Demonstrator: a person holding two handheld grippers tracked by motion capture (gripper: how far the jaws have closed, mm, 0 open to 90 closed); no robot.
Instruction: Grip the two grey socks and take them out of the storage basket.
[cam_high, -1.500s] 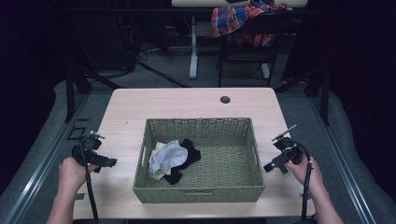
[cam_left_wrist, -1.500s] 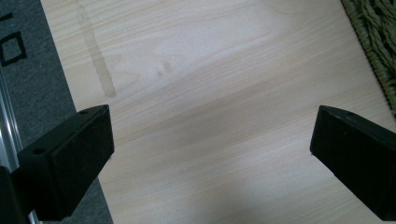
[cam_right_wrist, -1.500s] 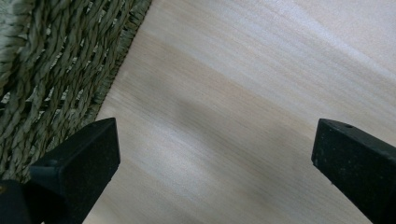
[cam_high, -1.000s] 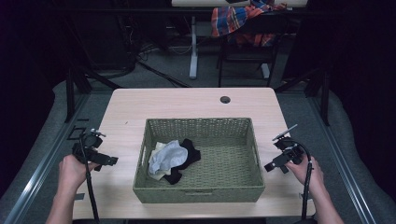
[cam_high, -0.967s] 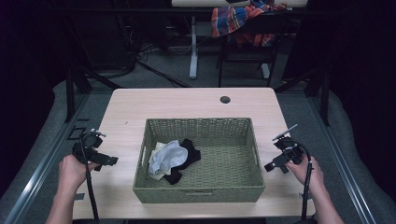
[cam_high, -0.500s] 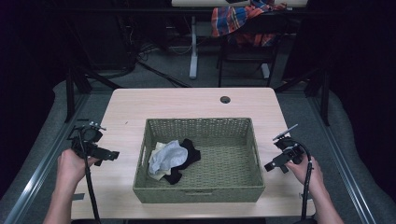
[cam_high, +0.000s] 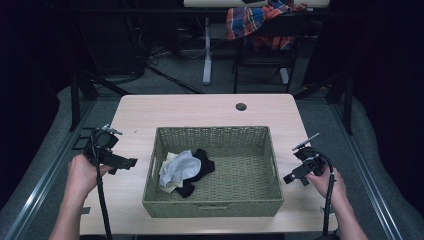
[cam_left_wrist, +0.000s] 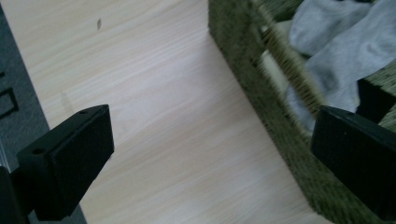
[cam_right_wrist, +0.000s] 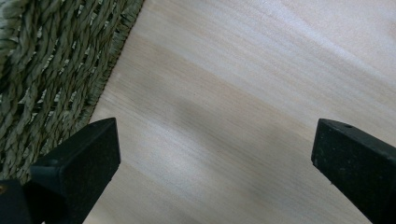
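Nearest the person, the left hand (cam_high: 82, 172) holds the left gripper (cam_high: 119, 162) over bare table (cam_high: 200, 107) just left of the basket (cam_high: 212, 207), its jaws spread wide with nothing between them, and the right hand (cam_high: 332, 185) holds the right gripper (cam_high: 295, 176) just right of the basket, jaws likewise wide apart and empty. Inside the basket's left half lies a heap of cloth: a grey piece (cam_high: 180, 167) over a cream one (cam_high: 167, 181), with a black piece (cam_high: 202, 167) beside it. Farther off, a dark round hole (cam_high: 241, 106) sits near the table's far edge, and beyond it plaid cloth (cam_high: 260, 20) hangs on a chair.

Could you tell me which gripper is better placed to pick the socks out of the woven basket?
Probably the left gripper: the pile of grey, cream and black socks lies in the left part of the green woven basket, and its open jaws already point at it.
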